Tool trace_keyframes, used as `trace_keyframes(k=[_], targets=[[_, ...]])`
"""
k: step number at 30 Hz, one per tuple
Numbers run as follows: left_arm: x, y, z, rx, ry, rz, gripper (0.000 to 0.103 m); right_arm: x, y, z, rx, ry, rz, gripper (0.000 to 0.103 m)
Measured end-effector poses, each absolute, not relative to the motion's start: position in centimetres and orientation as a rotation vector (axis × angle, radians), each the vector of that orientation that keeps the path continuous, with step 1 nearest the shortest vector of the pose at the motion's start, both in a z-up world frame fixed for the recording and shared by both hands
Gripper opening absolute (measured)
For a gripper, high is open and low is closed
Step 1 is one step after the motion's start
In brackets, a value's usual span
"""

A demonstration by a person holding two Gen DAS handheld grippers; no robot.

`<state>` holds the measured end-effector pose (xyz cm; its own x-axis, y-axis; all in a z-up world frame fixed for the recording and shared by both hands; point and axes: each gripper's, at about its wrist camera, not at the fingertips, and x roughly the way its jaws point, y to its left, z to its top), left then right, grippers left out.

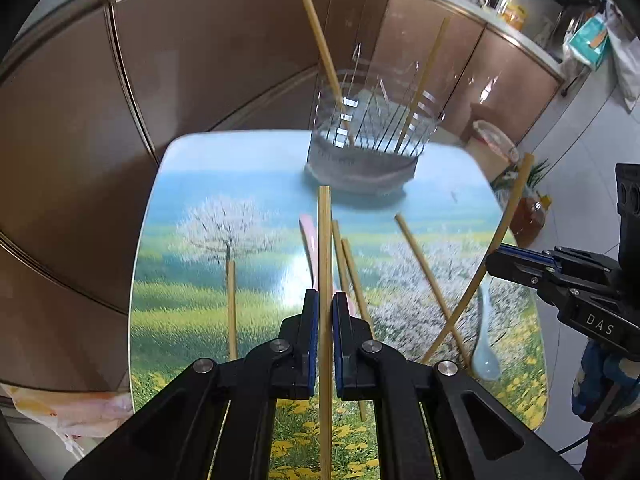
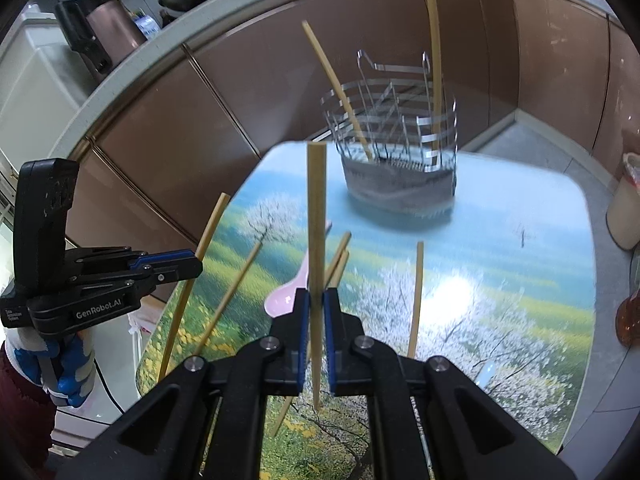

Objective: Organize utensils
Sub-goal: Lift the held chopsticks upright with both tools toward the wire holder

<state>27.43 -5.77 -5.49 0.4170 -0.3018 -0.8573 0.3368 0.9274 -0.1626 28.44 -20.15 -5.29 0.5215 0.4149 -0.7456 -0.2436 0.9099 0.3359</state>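
Observation:
My left gripper is shut on a bamboo chopstick and holds it above the table. My right gripper is shut on another bamboo chopstick, also above the table. A wire utensil holder stands at the table's far side with two chopsticks leaning in it; it also shows in the right wrist view. Several loose chopsticks, a pink spoon and a pale blue spoon lie on the table. Each gripper appears in the other's view, the right and the left.
The small table has a printed meadow-and-blossom top and rounded corners. Brown cabinet doors stand behind it. A lined waste bin and an amber bottle stand on the tiled floor to the right.

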Motion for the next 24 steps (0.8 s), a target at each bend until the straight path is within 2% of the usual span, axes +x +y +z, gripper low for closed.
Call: trace_keyframes(k=[10, 17, 24], targets=[[29.1, -6.0, 1.9, -0.045, 0.901, -0.435, 0.006, 29.6, -20.5, 1.9, 0.176, 0.794, 0.369, 0.007], [33.9, -8.3, 7.7, -0.123, 0.738, -0.465, 0.006, 32.9, -21.6, 8.0, 0.167, 0.654, 0.326, 0.007], [38.6, -9.7, 10.2, -0.258, 0.52, -0.453, 0.006, 37.1, -23.2, 11.1, 0.162, 0.527, 0.261, 0.007]])
